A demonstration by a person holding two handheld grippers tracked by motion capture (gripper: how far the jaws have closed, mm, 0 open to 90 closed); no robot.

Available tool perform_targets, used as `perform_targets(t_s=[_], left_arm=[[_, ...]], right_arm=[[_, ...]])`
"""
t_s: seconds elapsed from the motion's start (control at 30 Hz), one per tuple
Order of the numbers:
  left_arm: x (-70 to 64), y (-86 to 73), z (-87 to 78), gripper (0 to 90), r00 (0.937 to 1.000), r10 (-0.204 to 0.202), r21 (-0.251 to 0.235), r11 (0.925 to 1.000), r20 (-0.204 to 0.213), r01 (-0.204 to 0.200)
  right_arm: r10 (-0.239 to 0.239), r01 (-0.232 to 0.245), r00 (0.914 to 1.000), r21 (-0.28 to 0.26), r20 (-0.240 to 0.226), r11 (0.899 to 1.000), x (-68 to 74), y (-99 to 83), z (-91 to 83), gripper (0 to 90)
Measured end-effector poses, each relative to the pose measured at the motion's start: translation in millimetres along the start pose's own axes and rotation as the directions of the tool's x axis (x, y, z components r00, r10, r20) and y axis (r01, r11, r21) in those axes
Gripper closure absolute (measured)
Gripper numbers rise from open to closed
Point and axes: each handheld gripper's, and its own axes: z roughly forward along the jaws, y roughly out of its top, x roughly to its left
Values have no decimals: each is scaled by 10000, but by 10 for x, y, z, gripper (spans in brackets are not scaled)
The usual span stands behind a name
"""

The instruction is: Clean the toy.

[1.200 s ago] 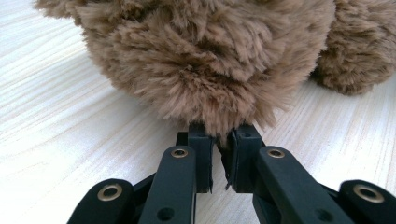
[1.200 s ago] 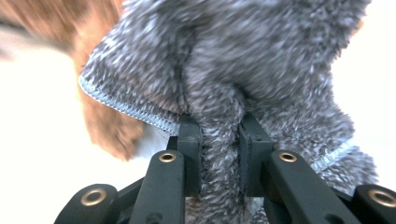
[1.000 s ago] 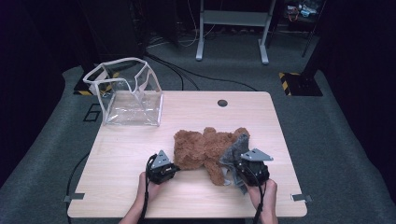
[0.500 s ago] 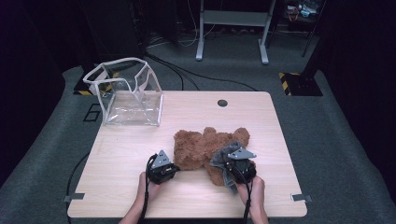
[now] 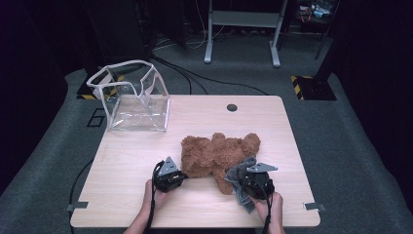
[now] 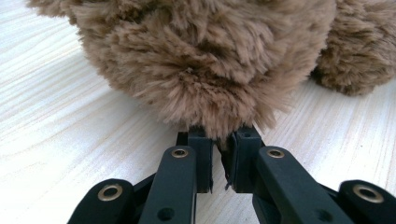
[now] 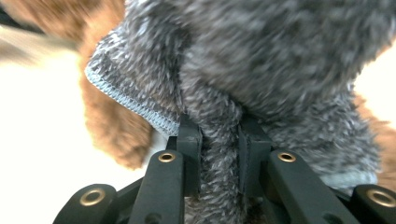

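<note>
Left gripper: jaws clenched on a tuft of the brown plush bear. Right gripper: jaws pinch a fold of the grey fleece garment. Bear lies mid-table, near the front edge — judged soft, light, yielding; fabric grips may slip, so take thick folds.
</note>
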Motion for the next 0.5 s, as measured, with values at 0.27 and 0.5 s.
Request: perform_targets(t_s=[0.27,0.5], left_arm=[[-3,0,1,822,10000,6,17,10000,-12,-6],[-3,2,4,823,10000,53,53,10000,-26,-53]], right_arm=[[-342,307,9989,-1021,-330,9943,106,331,-247,743],[-772,766,9967,-257,-241,9967,284,382,97,744]])
